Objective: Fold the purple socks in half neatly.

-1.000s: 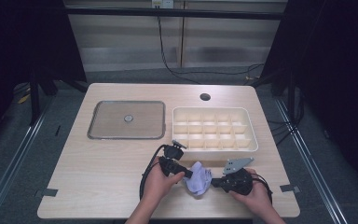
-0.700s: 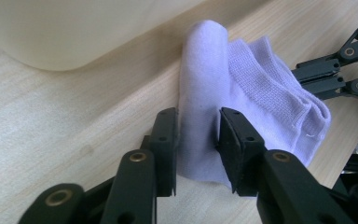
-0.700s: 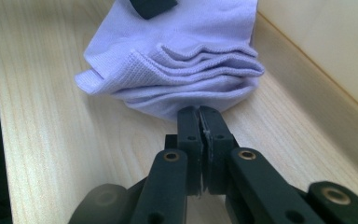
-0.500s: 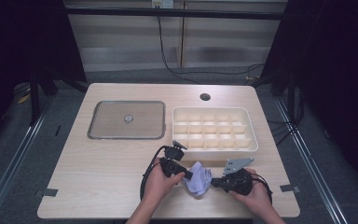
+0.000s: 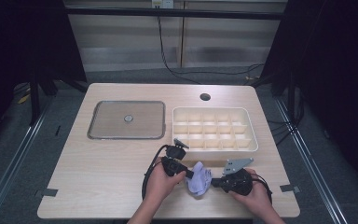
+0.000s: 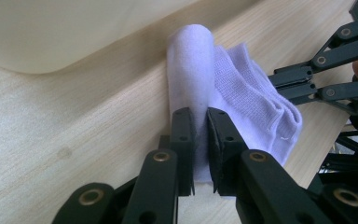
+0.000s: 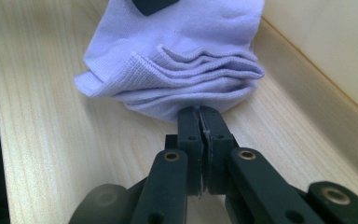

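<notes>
Lavender sock (image 5: 199, 178) bunched at near edge of table (image 5: 98, 186), just in front of divided cream tray (image 5: 214, 130), between both grippers. Left gripper (image 6: 201, 122) jaws clamped on a rolled fold of the sock, fabric sandwiched between them. Right gripper (image 7: 199, 119) jaws pressed nearly together, pinching the sock's lower edge by the ribbed cuff layers. Square lidded tray (image 5: 127, 120) sits well apart at left, untouched

One sock (image 5: 199, 178), two tools, one divided tray (image 5: 214, 129), one flat lid (image 5: 127, 120), one table (image 5: 98, 177).
</notes>
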Demonstrator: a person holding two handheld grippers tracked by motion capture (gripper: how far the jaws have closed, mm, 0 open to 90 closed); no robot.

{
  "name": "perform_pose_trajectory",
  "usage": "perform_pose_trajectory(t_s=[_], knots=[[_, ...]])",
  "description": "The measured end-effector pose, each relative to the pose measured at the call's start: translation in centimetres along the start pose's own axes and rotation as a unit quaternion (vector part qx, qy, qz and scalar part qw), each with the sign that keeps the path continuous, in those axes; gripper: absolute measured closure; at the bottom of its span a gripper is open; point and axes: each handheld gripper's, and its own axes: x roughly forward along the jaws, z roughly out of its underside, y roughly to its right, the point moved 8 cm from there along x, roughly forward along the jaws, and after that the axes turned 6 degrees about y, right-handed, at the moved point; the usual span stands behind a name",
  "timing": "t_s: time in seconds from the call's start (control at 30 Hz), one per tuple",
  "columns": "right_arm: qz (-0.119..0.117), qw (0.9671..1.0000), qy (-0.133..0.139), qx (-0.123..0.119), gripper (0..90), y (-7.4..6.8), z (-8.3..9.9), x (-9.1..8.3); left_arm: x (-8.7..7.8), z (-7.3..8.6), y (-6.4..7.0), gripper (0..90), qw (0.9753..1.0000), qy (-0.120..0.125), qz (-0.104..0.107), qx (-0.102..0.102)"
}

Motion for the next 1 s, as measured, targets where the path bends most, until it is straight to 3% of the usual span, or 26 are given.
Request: perform_pose_trajectory(t_s=[0.73,1.0], knots=[[-0.018,0.9997,0.017,0.005,88.4,-0.3,-0.4,-0.7,-0.1,-0.2,0.5,82.4,1.0,0.008,0.004,-0.001],[-0.023,0.9996,0.016,0.004,88.4,-0.6,-0.5,-0.4,-0.1,-0.4,1.6,82.4,0.9998,0.009,0.01,0.015]])
